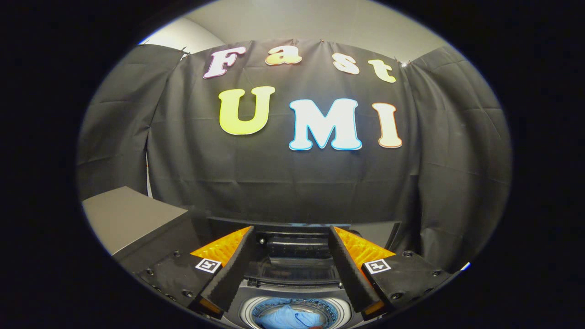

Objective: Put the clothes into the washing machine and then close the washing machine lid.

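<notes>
Hovering over the washing machine [292,292], our tongs [291,237] gape empty; blue clothes [285,317] seemingly lie in its drum below.

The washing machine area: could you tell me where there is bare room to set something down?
The flat grey surface left of the washing machine, bordered behind by the black cloth wall, lies bare. The drum is crowded: blue clothes fill its opening. The gripper hangs open above the machine, holding nothing.
</notes>
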Demonstrator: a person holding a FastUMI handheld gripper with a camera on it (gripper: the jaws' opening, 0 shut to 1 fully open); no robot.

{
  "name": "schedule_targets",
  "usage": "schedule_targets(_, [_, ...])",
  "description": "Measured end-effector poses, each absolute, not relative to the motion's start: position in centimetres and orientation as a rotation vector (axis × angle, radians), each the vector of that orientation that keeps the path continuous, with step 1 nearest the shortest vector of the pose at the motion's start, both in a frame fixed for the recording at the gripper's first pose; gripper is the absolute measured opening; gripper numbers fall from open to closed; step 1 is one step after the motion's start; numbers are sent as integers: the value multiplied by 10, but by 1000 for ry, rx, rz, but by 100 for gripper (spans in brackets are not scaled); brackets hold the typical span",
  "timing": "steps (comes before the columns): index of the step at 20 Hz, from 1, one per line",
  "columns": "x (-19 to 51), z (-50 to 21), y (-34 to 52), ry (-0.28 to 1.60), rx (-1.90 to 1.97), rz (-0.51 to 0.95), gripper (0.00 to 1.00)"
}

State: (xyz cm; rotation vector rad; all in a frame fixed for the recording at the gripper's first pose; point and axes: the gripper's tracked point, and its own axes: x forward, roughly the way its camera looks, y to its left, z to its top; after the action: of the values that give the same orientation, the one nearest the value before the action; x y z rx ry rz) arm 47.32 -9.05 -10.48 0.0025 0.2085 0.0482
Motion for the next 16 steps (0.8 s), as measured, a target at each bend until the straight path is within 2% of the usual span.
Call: schedule_targets(16, [560,-106,-96,235,14,8,98])
